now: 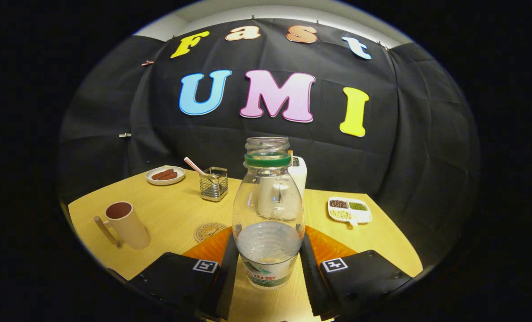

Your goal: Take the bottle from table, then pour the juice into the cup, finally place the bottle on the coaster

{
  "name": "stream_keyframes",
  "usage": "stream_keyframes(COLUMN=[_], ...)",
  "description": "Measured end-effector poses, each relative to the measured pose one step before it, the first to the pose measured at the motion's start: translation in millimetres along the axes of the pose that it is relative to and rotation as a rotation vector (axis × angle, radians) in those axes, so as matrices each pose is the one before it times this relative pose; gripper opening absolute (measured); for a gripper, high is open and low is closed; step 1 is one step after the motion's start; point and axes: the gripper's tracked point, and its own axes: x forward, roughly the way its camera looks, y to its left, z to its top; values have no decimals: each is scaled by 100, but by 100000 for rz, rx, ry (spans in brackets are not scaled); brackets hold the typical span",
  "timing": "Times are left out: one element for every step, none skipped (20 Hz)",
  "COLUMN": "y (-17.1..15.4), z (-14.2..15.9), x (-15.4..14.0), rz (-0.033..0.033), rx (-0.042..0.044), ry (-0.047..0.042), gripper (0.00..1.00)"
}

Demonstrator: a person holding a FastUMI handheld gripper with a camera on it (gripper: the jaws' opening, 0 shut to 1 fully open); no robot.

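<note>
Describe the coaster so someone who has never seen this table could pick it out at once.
Start at the yellow wooden table and find the clear bottle that the tool holds between its two fingers. Just beside the bottle, toward the beige mug, lies the coaster. It is the only flat round disc lying on the tabletop, pale with a ringed emblem, and nothing stands on it.

A black cloth wall [266,147], creased and pinned along its top edge, hangs behind a light wooden table [172,214] with a pale yellow grain. Above the cloth runs a strip of white wall [266,11]. The tabletop is brightly lit, while the cloth's sides fall into shadow.
</note>
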Motion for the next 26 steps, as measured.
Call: stream_keyframes(y=[406,307,396,449,451,495,466,533,509,394,521,493,526,565,618,505,448,553,450,413,255,365,527,699,580,512], z=[995,919,905,873,816,628,619,645,716,540,497,417,295,107,250,316,118,-40,77,268,175,-103,-209,28,-70,-22], x=[-85,-64,-92,-91,22,-11,-25,4,-24,-91,38,-129,-53,-52,-57,30,68,11,28,186,77,-92,-16,222,78,47], rz=[624,627,506,444,493,533,343,524,99,36,-390,-562,-484,-480,-15,-189,83,167,-66,-212,-428,-543,-54,482,423,440], rx=[-2440,-2113,-1899,-1755,-1767,-1906,-1929,-1789,-1780,-1480,-1112,-1174,-1253,-1037,-1388,-1720,-1775,-2071,-2806,-4108,-4017,-4264,-3872,-3711,-2969,-3383], ry=[-676,-351,-345,-322,-183,55,342,67,-51,-51,-138,-147,254,65,-103,132,534,577,197,-98,-105,356,448,261,236,190], gripper=[69,69,69,69,69,69,69,69,69,69,69,69,69,69,69,69,69,69,69,69,69,69,69,69,69,69])
